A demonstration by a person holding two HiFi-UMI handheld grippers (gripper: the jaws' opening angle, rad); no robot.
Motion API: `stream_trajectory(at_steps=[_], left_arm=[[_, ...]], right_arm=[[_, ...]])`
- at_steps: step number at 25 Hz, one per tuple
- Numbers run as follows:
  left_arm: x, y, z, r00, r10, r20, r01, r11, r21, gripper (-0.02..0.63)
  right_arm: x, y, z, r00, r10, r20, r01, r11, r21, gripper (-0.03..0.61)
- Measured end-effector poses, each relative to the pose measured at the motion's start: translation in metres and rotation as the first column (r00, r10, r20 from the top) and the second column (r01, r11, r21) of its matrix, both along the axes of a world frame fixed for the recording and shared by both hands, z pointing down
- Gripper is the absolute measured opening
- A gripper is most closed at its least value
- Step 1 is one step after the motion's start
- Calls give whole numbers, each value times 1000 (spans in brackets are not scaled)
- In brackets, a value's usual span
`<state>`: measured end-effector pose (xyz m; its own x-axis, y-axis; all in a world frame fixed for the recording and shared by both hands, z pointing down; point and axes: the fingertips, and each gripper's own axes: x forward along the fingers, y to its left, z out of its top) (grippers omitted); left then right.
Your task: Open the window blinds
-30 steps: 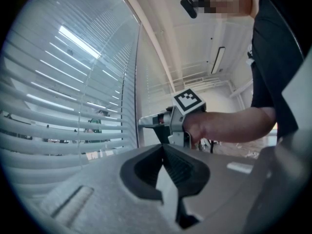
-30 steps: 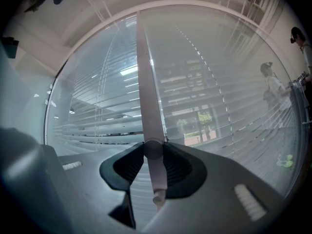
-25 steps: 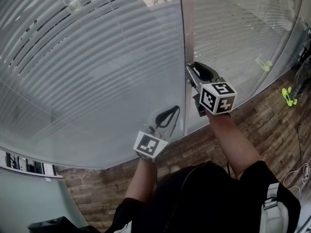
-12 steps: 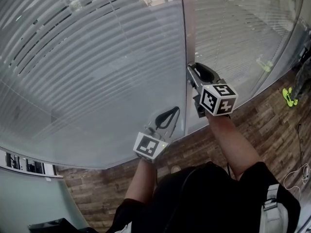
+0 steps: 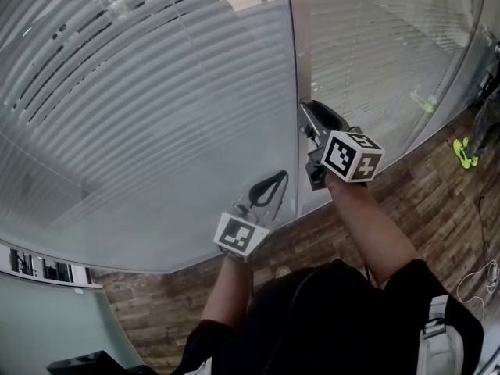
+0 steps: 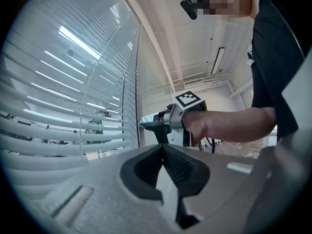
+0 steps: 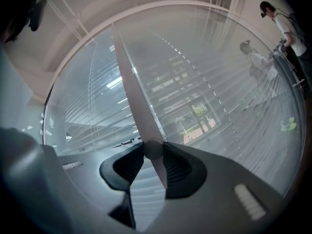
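The right claw [image 7: 153, 149] is pinching the blinds' tilt wand [image 7: 132, 82], a pale, slim rod caught between its pads near the tips. From the claw the wand rises toward 11 o'clock in the right gripper view. In the head view it seems to run toward 12 o'clock along the window post [image 5: 303, 45], though there it is hard to tell from the post. Its long axis stands upright, across the level claw, so the coming move probably depends on twisting the rod about that axis. The blinds [image 5: 156, 108] hang just beyond, slats mostly flat and closed. The left claw [image 5: 281, 176] sits at 7 o'clock from the right one, pressed together on nothing and farther from the wand.
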<state>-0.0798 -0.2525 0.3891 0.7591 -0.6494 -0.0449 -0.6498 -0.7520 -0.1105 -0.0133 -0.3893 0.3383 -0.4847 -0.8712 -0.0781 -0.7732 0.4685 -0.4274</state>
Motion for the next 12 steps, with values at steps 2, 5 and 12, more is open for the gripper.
stream_trajectory(at_steps=[2,5,12], left_arm=[[0,-1,1,1000,-1,-1,1,1000,-3,4],[0,-2,1,1000,-3,-3,3,1000,-2,5],[-3,0,2,1000,-7,-10,7,1000,2,5]], right_arm=[[1,-1,0,1000,2,10,-2,1000,-2,127],[1,-1,0,1000,4,3,-4,1000,1,127],[-6,6,1,994,-49,-95,55,997,57,205]])
